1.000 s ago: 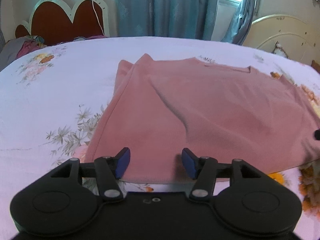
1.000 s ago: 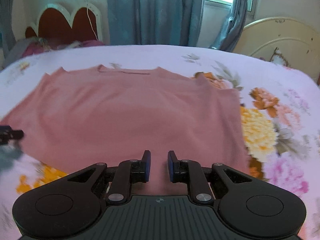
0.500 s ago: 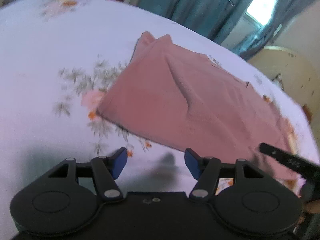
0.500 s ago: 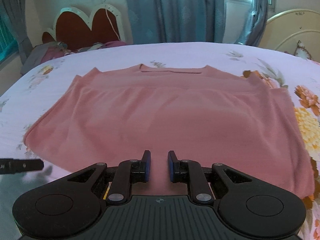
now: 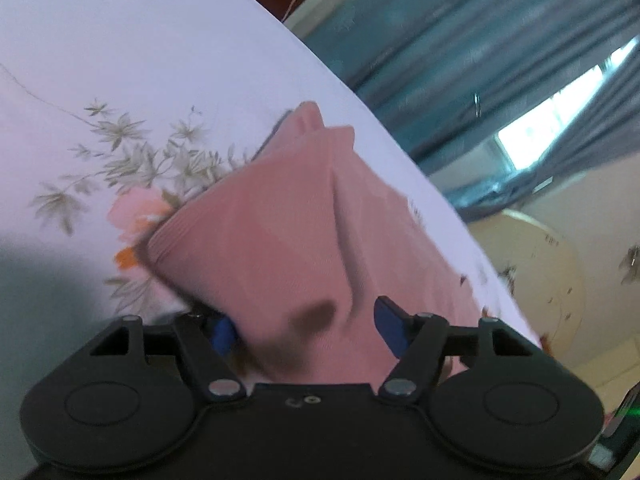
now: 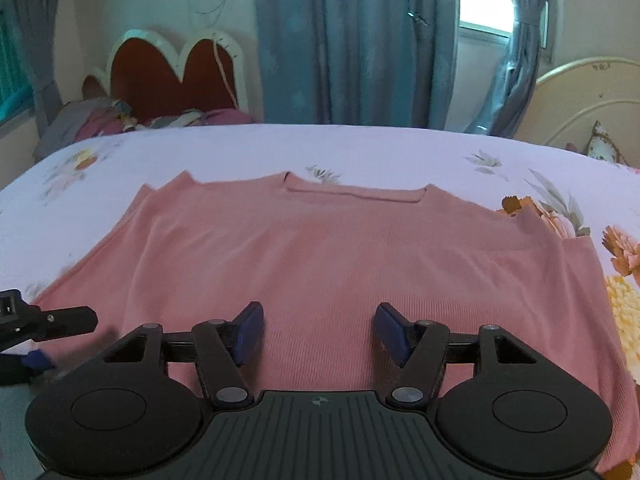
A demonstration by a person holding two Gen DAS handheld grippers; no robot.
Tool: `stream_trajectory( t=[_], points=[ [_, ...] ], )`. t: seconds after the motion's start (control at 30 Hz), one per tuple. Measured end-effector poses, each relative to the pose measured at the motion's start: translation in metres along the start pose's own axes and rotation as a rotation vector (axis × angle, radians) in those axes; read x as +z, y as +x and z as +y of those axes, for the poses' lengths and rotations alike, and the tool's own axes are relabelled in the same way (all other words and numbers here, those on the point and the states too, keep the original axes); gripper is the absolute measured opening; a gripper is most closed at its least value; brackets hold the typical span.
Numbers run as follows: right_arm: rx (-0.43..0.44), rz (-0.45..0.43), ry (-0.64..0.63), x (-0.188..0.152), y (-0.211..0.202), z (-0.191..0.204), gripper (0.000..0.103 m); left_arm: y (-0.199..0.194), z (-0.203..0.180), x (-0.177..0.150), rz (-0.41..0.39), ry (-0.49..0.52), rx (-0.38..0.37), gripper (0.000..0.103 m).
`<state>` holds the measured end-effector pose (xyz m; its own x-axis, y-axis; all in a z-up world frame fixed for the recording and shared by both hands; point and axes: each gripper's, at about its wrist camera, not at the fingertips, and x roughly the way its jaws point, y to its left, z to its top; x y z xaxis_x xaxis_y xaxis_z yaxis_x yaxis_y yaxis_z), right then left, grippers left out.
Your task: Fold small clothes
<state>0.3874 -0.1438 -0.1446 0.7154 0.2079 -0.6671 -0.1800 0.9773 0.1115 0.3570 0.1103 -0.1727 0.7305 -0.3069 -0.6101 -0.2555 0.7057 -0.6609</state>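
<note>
At the pink top's [image 5: 280, 240] corner, the tilted left hand-held gripper [image 5: 306, 330] gapes.

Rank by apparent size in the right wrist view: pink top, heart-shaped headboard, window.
1. pink top, largest, partly because near.
2. heart-shaped headboard.
3. window, smallest; only a strip shows between curtains.

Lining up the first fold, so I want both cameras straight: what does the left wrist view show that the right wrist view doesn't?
Left wrist only: the left gripper open, straddling the pink shirt's lifted corner.

Right wrist only: the neckline, the whole shirt flat, the right gripper open over its hem, and the heart-shaped headboard.

Both: the shirt, floral bedsheet, blue curtains.
</note>
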Motion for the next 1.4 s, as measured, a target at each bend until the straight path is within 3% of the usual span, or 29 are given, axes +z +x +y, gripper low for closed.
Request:
stream_trajectory(
  t=[0.07, 0.1, 0.13, 0.33, 0.67, 0.8, 0.93, 1.07, 1.23, 1.4],
  points=[
    [-0.012, -0.003, -0.004, 0.006, 0.007, 0.000, 0.041, 0.007, 0.001, 0.004, -0.019, -0.019, -0.010, 0.055],
    [-0.022, 0.002, -0.004, 0.009, 0.011, 0.000, 0.037, 0.011, 0.003, 0.006, -0.018, -0.035, -0.011, 0.045],
    [-0.031, 0.003, -0.007, 0.011, 0.014, 0.000, 0.036, 0.015, 0.007, 0.008, -0.029, -0.061, -0.012, 0.036],
    [-0.056, 0.071, -0.035, -0.001, 0.041, 0.003, 0.036, 0.023, 0.017, 0.013, -0.050, -0.114, -0.032, 0.018],
    [-0.075, 0.054, -0.060, -0.007, 0.046, 0.007, 0.036, 0.018, 0.019, 0.010, -0.074, -0.170, -0.033, 0.012],
    [-0.048, 0.042, -0.060, -0.008, 0.046, 0.003, 0.036, 0.015, 0.009, 0.009, -0.110, -0.145, -0.005, 0.011],
    [-0.001, 0.032, -0.057, -0.009, 0.045, -0.005, 0.036, 0.010, -0.021, 0.007, -0.165, -0.036, 0.059, 0.011],
    [0.091, 0.025, 0.020, -0.001, 0.034, -0.027, 0.036, 0.009, -0.073, 0.005, -0.206, 0.138, 0.094, 0.010],
    [0.126, -0.028, 0.144, 0.000, -0.005, -0.091, 0.036, 0.022, -0.168, -0.016, -0.195, 0.389, 0.019, 0.010],
    [0.050, -0.067, 0.248, -0.013, -0.056, -0.184, 0.036, 0.057, -0.261, -0.087, -0.088, 0.624, -0.145, 0.010]
  ],
)
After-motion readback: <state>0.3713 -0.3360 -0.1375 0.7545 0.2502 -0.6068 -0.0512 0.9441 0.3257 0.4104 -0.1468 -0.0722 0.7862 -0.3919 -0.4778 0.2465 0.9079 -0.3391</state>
